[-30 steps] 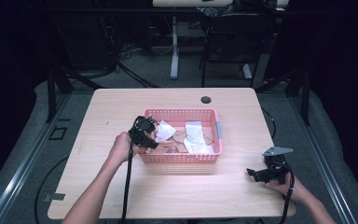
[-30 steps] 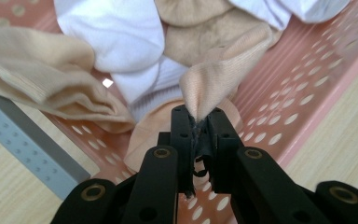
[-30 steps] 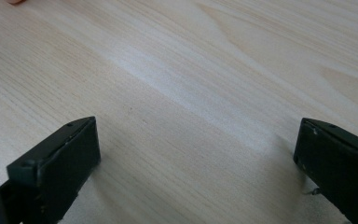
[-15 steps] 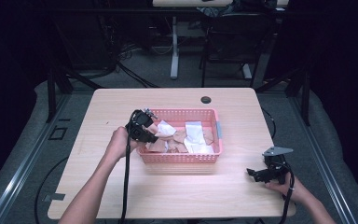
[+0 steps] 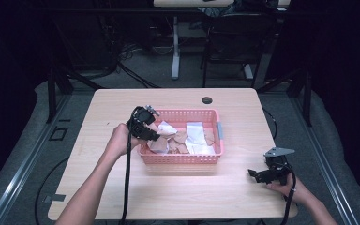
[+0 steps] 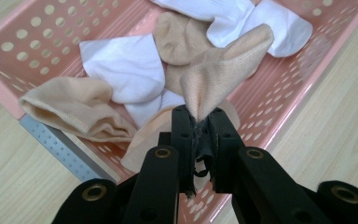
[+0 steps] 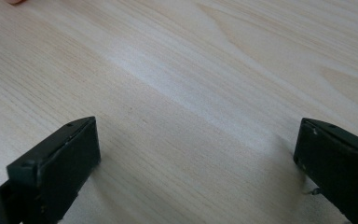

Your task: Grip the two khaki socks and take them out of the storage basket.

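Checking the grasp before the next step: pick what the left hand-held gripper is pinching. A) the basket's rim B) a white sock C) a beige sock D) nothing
C: in the left gripper view, the left hand-held gripper has its jaws shut on the bunched end of a beige sock, which rises from them over the pink basket.

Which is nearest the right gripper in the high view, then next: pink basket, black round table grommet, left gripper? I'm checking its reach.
1. Pink perforated plastic basket, to its upper left.
2. Left gripper, over the basket's left end.
3. Black round grommet, at the far edge.
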Motion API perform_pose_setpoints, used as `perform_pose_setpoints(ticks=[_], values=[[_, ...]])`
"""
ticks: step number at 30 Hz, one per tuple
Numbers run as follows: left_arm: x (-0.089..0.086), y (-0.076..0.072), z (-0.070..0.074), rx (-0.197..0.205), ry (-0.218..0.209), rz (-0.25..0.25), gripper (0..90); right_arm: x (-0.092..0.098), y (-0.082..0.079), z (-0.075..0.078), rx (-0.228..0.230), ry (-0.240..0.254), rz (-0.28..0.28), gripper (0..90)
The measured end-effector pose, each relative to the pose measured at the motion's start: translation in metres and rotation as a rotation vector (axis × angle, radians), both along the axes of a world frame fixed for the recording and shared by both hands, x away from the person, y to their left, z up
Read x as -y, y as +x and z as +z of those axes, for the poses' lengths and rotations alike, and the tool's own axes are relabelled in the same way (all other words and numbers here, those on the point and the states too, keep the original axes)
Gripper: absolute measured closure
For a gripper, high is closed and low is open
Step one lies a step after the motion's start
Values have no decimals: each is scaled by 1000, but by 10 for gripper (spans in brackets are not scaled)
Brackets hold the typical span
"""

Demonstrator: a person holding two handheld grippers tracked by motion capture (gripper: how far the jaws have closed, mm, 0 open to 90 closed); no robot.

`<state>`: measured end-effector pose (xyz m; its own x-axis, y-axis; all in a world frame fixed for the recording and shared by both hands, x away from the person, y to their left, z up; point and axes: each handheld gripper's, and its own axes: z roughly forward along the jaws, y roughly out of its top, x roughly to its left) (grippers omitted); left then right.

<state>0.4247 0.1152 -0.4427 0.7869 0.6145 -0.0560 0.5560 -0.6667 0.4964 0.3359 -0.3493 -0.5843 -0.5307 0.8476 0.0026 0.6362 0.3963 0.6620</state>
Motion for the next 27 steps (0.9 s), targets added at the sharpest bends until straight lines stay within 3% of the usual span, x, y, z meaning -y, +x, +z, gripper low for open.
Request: perform_pose_setpoints(ticks=[27], values=[[-4,-1,36,51,-22,-6,827,0,0,0,4,1,2,0]])
